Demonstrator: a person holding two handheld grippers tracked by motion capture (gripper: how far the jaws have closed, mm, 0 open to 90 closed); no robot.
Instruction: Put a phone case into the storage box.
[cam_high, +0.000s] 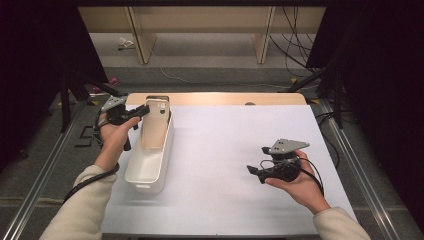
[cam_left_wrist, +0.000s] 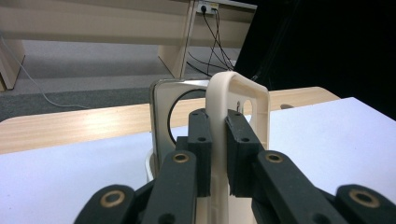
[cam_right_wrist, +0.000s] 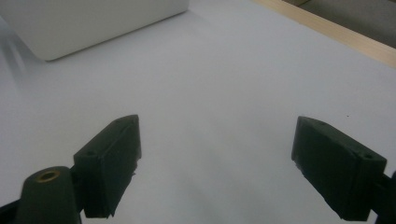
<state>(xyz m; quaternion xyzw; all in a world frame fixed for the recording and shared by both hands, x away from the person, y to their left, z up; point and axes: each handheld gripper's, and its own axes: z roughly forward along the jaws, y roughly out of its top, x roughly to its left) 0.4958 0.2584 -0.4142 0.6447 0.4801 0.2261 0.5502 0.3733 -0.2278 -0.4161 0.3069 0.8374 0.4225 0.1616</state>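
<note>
Left gripper (cam_left_wrist: 219, 154) pinches phone case (cam_left_wrist: 236, 100) by its thin edge over bin (cam_high: 150, 172); could twist free. Right gripper (cam_right_wrist: 215, 163) open, idle.

A cream phone case (cam_left_wrist: 233, 100) stands upright on edge, pinched between the left gripper's (cam_left_wrist: 218, 154) closed jaws, its rounded top rising above them, over a white bin (cam_high: 150, 160)

left gripper (cam_high: 142, 110) clamped, right gripper (cam_high: 256, 169) spread wide
</note>
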